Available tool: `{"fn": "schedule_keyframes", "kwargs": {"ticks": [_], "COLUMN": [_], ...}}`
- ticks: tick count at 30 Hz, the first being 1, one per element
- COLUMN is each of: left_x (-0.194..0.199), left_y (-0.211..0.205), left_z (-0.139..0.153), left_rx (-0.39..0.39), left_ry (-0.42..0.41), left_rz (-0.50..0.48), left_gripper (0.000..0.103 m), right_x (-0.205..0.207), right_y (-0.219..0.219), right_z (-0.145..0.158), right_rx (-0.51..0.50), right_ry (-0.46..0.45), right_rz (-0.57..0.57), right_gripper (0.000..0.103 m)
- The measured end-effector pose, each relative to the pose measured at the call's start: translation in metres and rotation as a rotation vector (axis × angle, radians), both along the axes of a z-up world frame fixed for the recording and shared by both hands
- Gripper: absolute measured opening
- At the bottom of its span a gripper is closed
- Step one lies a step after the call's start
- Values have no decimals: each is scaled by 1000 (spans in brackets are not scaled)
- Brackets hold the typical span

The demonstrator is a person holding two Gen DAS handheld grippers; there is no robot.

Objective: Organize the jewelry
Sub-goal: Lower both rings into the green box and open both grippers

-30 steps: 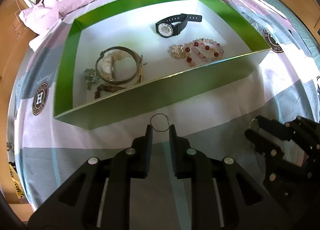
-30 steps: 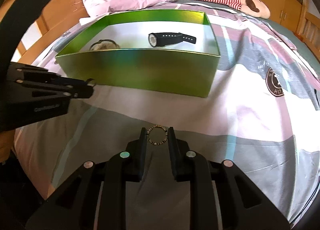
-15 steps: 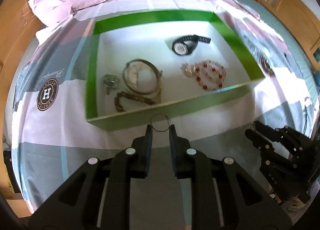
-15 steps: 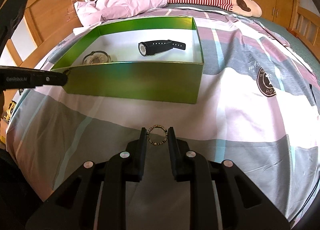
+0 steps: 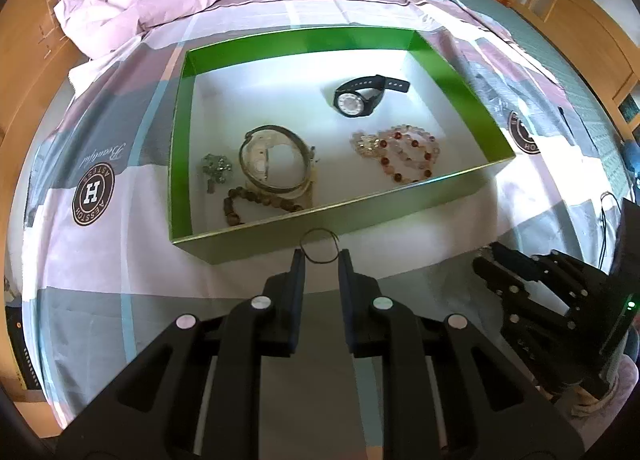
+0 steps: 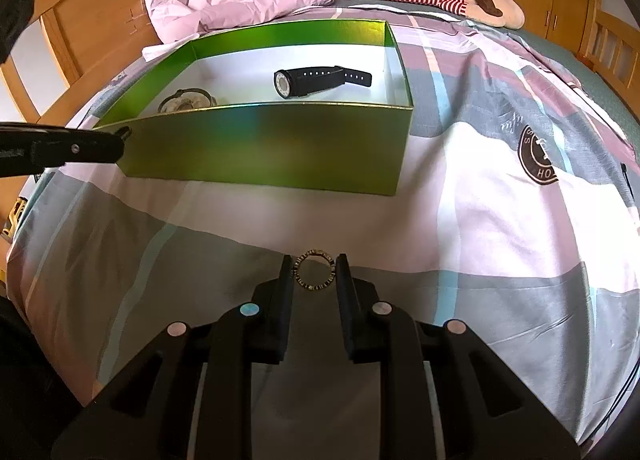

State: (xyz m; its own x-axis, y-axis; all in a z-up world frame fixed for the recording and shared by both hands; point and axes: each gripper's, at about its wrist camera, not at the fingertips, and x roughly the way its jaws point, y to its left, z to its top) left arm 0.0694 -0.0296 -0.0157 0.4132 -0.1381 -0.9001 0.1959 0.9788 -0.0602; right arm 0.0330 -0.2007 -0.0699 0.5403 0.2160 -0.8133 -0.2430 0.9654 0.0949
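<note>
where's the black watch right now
In the left wrist view the black watch lies inside the green box, toward its far right corner, just beyond the red beaded bracelet.

Matte black tool fingers, 4 round silver screws each.

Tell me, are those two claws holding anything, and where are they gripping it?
Yes. The left gripper pinches a thin dark ring by its opposite sides; the right gripper likewise clamps a patterned gold ring.

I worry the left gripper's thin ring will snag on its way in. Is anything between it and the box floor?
Only the green box's near wall stands ahead of the thin ring in the left gripper. Bare floor lies just beyond it.
</note>
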Motion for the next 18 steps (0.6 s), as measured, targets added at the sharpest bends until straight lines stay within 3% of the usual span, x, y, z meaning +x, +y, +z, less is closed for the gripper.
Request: {"fn": "schedule_keyframes", "kwargs": {"ticks": [4, 9, 14, 18], "left_x": [-6, -6, 13, 40], "left_y": [-7, -3, 5, 11], "left_z": [9, 33, 48, 43], "left_rx": [-10, -47, -14, 3], "left_ry": [-37, -127, -199, -213], "left_rz": [-33, -34, 18, 76], "left_gripper": [17, 17, 17, 17], "right_x": [-2, -3, 31, 65], "right_y": [1, 7, 12, 22], "right_z": [8, 58, 97, 97], "right_rx": [8, 32, 100, 104], "right_ry": [-19, -161, -232, -240], "right_rz": [-4, 29, 33, 37], "right_gripper": [21, 21, 21, 21]}}
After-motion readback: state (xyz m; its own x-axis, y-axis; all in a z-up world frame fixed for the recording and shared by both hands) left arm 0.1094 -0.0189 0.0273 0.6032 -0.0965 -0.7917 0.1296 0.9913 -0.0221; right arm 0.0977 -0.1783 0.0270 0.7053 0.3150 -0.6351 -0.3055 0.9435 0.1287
